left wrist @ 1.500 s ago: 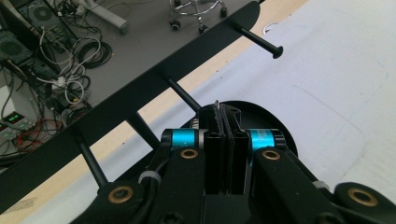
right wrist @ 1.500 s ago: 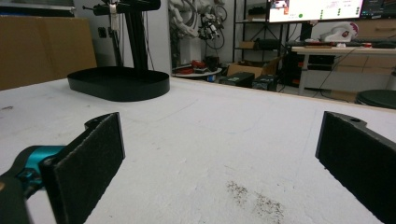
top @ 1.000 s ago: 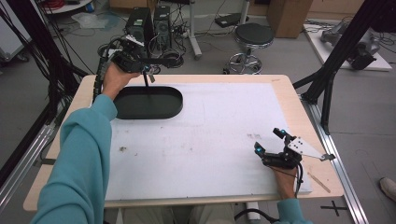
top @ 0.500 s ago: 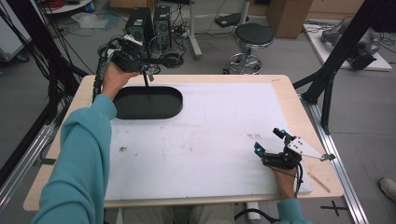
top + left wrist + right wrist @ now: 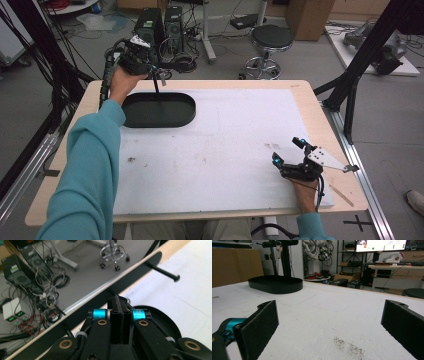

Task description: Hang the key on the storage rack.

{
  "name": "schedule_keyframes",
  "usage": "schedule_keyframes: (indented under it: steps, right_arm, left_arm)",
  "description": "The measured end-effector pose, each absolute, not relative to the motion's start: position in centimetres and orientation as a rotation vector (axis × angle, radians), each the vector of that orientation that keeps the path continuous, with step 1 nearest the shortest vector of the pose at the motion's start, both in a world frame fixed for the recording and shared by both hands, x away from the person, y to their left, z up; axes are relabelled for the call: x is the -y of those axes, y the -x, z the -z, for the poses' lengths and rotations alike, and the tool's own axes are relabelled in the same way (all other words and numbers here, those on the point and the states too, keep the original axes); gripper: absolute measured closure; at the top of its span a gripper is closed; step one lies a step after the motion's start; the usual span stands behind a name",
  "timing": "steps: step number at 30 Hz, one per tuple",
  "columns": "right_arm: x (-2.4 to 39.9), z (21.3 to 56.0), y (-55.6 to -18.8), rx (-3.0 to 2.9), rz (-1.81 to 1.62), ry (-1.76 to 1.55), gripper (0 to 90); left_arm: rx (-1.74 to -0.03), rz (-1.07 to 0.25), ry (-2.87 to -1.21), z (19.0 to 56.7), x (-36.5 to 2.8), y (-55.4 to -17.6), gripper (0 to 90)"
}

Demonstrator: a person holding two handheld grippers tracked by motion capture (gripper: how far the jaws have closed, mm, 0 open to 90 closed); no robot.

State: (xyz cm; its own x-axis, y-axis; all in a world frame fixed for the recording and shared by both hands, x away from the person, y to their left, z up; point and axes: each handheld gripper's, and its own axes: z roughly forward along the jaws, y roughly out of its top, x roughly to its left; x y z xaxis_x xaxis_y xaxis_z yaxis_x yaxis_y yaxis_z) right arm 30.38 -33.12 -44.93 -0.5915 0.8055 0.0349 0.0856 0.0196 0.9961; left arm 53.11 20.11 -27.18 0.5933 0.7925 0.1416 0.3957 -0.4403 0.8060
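Observation:
A black oval base (image 5: 175, 112) lies at the far left of the white mat. A thin black post (image 5: 156, 82) rises from it to a flat black crossbar (image 5: 140, 270) with a side peg (image 5: 166, 273). My left gripper (image 5: 155, 68) is above the base, shut on the crossbar; in the left gripper view its jaws press together at the bar (image 5: 120, 306). The right gripper view shows the base (image 5: 275, 285) and post (image 5: 286, 261) far off. My right gripper (image 5: 286, 151) rests low at the mat's front right, open, with nothing between its pads (image 5: 264, 325).
The white mat (image 5: 235, 140) covers most of the wooden table (image 5: 332, 135). A dark smudge (image 5: 348, 347) marks the mat just ahead of the right gripper. Off the far edge stand computer towers (image 5: 157, 22), cables and a stool (image 5: 270, 37).

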Motion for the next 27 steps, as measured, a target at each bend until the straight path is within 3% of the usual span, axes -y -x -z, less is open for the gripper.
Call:
schedule_keyframes:
  steps: [1, 5, 8, 11, 12, 14, 21, 27]
  right_arm:
    - [33.2, 44.9, -30.4, -1.732, -1.620, -0.910, 0.4]
    - [33.2, 44.9, -30.4, -1.730, -1.625, -0.912, 0.4]
    - [33.2, 44.9, -30.4, -1.734, -1.622, -0.910, 0.4]
    - [33.2, 44.9, -30.4, -1.732, -1.625, -0.909, 0.4]
    - [33.2, 44.9, -30.4, -1.732, -1.624, -0.908, 0.4]
    - [33.2, 44.9, -30.4, -1.733, -1.620, -0.909, 0.4]
    - [33.2, 44.9, -30.4, -1.731, -1.623, -0.921, 0.4]
    - [33.1, 44.9, -30.4, -1.732, -1.626, -0.918, 0.4]
  left_arm:
    - [-0.923, -0.675, -2.047, 27.2, -20.2, -53.1, 85.4]
    - [-0.864, -0.769, -2.024, 27.1, -20.5, -52.6, 54.6]
    - [-0.820, -0.743, -1.947, 27.0, -21.1, -51.6, 37.8]
    - [-0.784, -0.691, -1.926, 27.0, -21.6, -50.2, 10.3]
    - [-0.762, -0.684, -1.906, 27.0, -21.9, -49.4, 6.4]
    - [-0.724, -0.667, -1.864, 27.0, -22.6, -47.9, 1.7]
    - [-0.599, -0.656, -1.750, 27.9, -25.8, -41.1, 1.7]
    - [-0.567, -0.624, -1.656, 31.5, -27.2, -36.5, 1.7]
